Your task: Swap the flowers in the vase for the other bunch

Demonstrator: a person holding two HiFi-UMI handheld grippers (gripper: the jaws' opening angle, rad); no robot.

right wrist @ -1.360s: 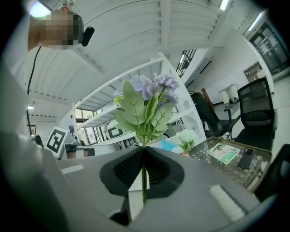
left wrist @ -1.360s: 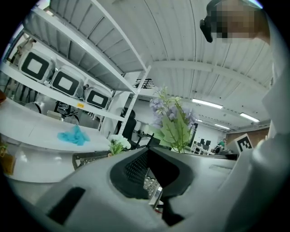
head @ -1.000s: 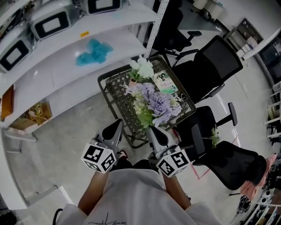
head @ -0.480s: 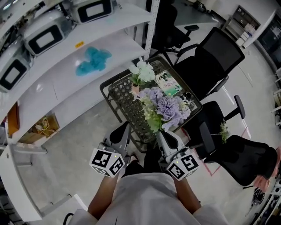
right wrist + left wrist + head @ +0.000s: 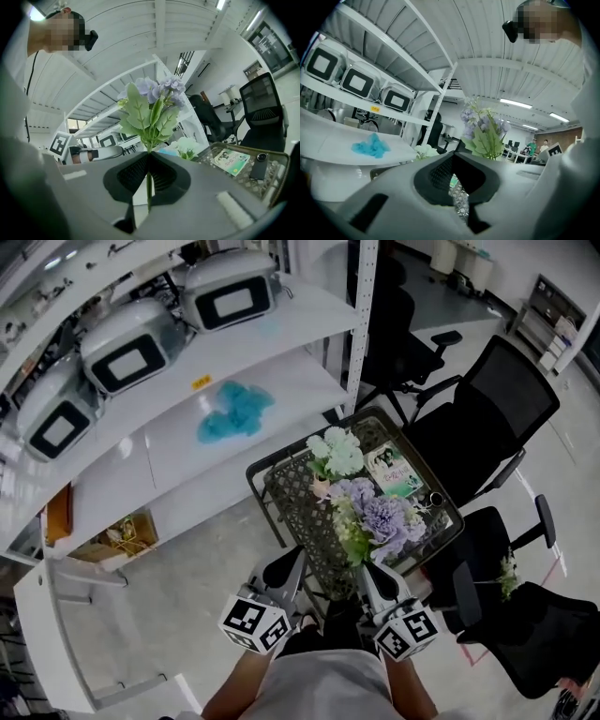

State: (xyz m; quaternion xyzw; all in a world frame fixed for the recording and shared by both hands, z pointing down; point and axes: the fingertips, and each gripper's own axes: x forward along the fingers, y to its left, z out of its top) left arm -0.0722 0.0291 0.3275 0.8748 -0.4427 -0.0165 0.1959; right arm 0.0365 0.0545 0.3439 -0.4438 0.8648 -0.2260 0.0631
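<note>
White shelving backed the mesh table (image 5: 292, 507), which carried one vase (image 5: 322, 487) holding the white bunch (image 5: 337, 452). The right gripper (image 5: 373, 576) was clamped on the purple bunch (image 5: 380, 519), stem upright, blooms beside the vase. The left gripper (image 5: 286, 570) was closed and empty, with the vase ahead. Bunches: two.

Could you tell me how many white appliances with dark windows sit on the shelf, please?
3, in a row on the upper shelf: left appliance, middle appliance, right appliance. More may be out of frame.
</note>
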